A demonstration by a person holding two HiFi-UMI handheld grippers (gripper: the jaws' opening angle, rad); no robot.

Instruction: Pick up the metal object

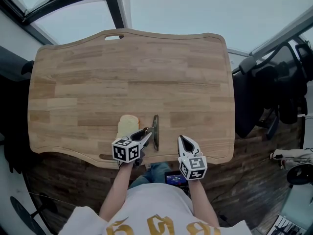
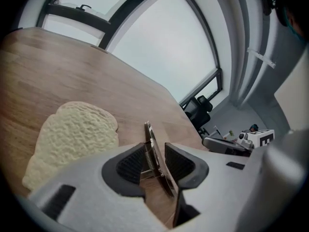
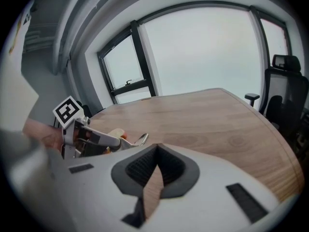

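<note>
The table [image 1: 146, 67] is showing light-brown wood grain, the bread [image 1: 127, 125] is looking cream, and the metal object [image 1: 156, 127] is gleaming dark silver. Black-and-white squares are patterning the left gripper [image 1: 147, 133] and right gripper [image 1: 182, 139].

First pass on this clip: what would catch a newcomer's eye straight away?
The eye goes to the left gripper at the near edge of the wooden table. Its tongs stand apart on either side of a thin metal object, apparently not clamped on it. A pale bread slice lies just left of the object, and the right gripper hovers to its right with tongs shut and empty.
</note>
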